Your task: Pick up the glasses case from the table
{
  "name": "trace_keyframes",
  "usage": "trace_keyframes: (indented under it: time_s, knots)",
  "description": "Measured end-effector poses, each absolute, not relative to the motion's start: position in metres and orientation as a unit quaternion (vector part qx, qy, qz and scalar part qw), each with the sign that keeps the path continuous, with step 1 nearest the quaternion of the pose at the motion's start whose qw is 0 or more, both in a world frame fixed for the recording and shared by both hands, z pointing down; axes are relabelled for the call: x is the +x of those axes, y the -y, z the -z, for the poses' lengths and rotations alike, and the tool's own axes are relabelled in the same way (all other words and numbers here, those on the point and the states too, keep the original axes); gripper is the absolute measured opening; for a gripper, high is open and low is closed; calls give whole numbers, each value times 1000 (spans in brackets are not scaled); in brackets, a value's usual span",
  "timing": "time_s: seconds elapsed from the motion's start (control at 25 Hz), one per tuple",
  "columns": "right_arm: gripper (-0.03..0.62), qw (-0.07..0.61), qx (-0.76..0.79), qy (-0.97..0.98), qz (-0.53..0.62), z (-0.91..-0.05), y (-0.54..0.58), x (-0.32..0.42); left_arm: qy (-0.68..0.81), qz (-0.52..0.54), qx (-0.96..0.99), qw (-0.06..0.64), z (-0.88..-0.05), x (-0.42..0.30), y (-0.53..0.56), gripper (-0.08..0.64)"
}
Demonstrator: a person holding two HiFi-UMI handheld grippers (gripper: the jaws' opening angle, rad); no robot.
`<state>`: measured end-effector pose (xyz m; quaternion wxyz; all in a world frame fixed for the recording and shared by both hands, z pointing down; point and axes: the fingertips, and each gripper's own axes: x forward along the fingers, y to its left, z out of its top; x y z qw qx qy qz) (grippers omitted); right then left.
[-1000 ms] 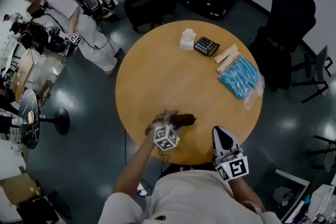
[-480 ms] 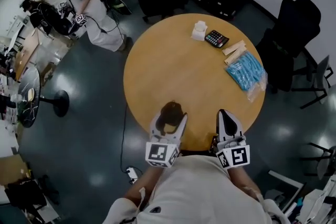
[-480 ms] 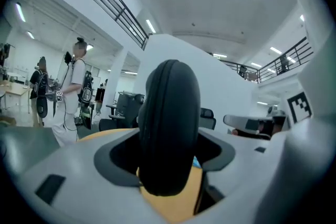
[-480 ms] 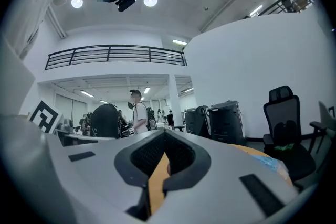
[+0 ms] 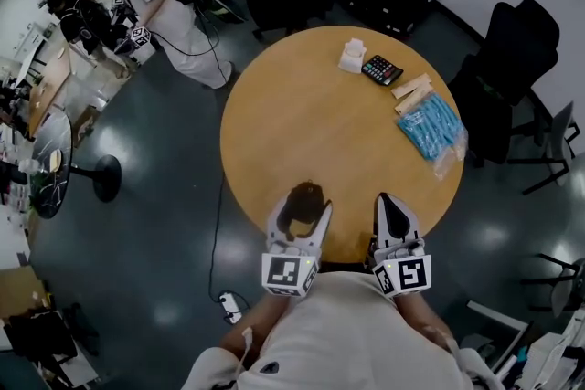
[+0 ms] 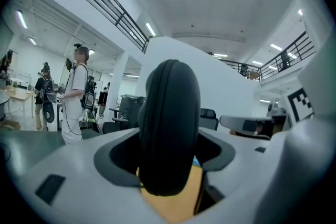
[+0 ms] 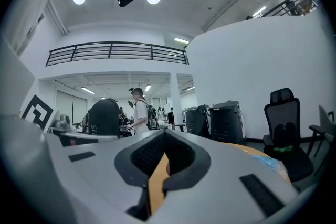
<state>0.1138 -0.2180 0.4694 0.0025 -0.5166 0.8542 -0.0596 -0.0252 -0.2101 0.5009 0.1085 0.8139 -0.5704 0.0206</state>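
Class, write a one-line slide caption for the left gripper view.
Dark glasses case clamped between the jaws of the left gripper, with the table just below.

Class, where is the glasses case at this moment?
In the head view, the glasses case is clamped in the left hand-held gripper at the round table's near edge. The right hand-held gripper is just to its right.

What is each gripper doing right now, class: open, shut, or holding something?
Left gripper: jaws shut on the dark glasses case.
Right gripper: jaws shut, holding nothing.
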Motion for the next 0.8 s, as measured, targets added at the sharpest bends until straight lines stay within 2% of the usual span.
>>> trace_keyframes:
  time_s: [0.8]
  knots:
    - [15, 2, -518, -854, 57, -463, 212, 109, 575, -17, 811, 108, -495, -32, 201, 301]
